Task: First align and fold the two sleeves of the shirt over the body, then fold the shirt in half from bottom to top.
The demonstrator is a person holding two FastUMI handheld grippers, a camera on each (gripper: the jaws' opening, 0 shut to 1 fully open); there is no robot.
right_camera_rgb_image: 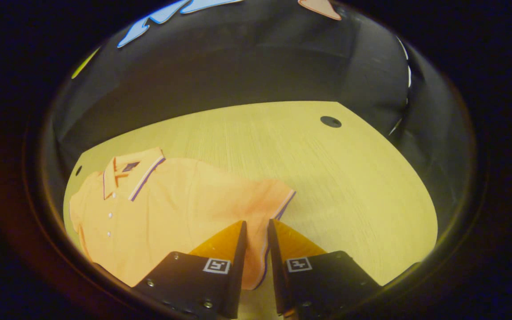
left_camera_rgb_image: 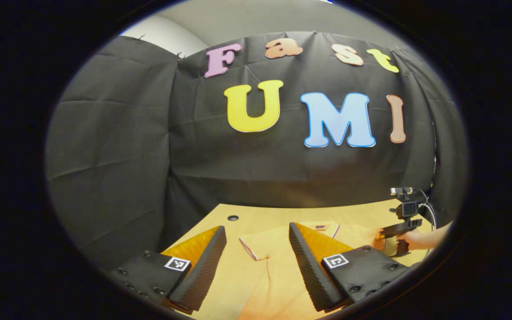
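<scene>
Shirt (right_camera_rgb_image: 158, 213) is lying flat on the table (right_camera_rgb_image: 327, 178), collar away from the grippers. Right gripper (right_camera_rgb_image: 256, 231) is closing narrowly on the sleeve (right_camera_rgb_image: 278, 200) hem (contact unclear); left gripper (left_camera_rgb_image: 256, 242) is hovering wide open, empty. Pinch the edge only, both layers.

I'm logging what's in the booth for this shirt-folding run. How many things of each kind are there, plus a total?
Shirts: 1, an orange polo shirt lying on the table.
Tables: 1.
Grippers: 2, the left gripper open, the right gripper closing on a sleeve.
Total: 4.
</scene>
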